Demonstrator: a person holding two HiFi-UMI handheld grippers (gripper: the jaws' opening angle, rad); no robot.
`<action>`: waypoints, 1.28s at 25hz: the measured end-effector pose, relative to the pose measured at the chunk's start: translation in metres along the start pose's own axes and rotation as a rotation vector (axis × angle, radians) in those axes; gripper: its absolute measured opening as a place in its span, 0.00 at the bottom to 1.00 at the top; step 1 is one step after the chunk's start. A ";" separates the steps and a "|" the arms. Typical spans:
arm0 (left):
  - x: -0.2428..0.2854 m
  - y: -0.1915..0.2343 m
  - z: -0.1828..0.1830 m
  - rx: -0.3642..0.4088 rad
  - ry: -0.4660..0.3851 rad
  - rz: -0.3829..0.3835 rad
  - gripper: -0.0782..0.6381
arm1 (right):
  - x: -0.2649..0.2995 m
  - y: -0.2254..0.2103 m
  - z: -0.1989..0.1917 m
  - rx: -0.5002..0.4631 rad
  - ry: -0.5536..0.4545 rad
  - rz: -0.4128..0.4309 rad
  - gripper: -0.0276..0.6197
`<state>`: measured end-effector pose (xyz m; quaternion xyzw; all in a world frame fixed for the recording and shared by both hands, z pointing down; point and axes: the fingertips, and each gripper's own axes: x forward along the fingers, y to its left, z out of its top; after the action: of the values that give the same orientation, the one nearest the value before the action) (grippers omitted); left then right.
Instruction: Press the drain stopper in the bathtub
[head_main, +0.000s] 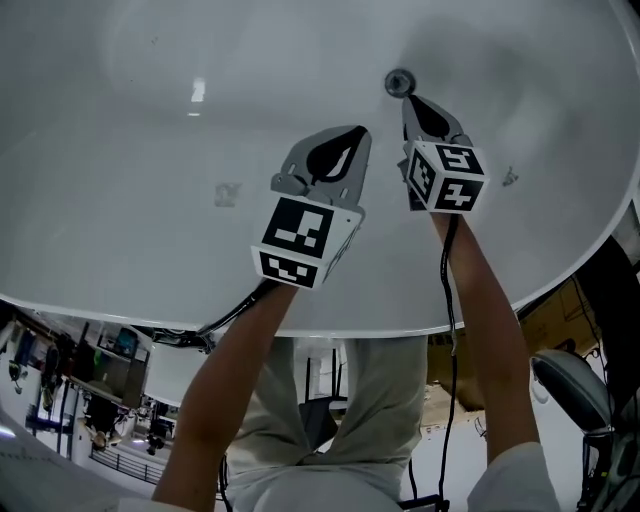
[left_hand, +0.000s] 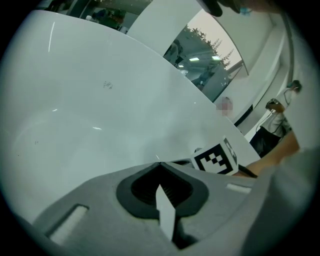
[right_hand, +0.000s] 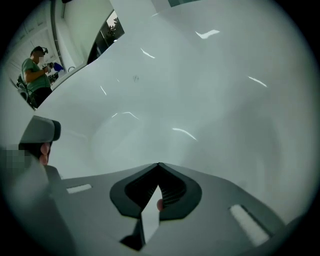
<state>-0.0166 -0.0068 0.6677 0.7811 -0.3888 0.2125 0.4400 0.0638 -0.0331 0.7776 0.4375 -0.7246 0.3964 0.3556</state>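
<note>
Person's left forearm (head_main: 225, 395) and right forearm (head_main: 488, 320) reach from the near rim into the glossy white oval bathtub (head_main: 140, 130). Left gripper (head_main: 362, 130), grey with black-lined jaws: jaws pressed together, nothing between them, held over bare tub floor near the centre. Right gripper (head_main: 406, 98): jaws likewise together and empty, tips at the near edge of the small round metal drain stopper (head_main: 399, 80), far right on the tub floor. Contact with the stopper cannot be confirmed.

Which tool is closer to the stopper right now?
The right tool: its shut tip sits just short of the stopper, while the left tool hangs farther back and to the left.
</note>
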 end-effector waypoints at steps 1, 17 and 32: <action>0.006 0.002 -0.002 0.000 -0.001 0.000 0.12 | 0.008 -0.006 -0.005 -0.007 0.009 -0.009 0.05; 0.061 0.019 -0.037 -0.007 0.049 0.011 0.12 | 0.089 -0.056 -0.052 -0.082 0.217 -0.057 0.05; 0.077 0.033 -0.054 -0.035 0.092 0.006 0.12 | 0.116 -0.066 -0.080 -0.099 0.294 -0.114 0.05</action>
<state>0.0046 -0.0034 0.7656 0.7617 -0.3740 0.2426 0.4702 0.0959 -0.0230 0.9300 0.3971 -0.6573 0.3992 0.5009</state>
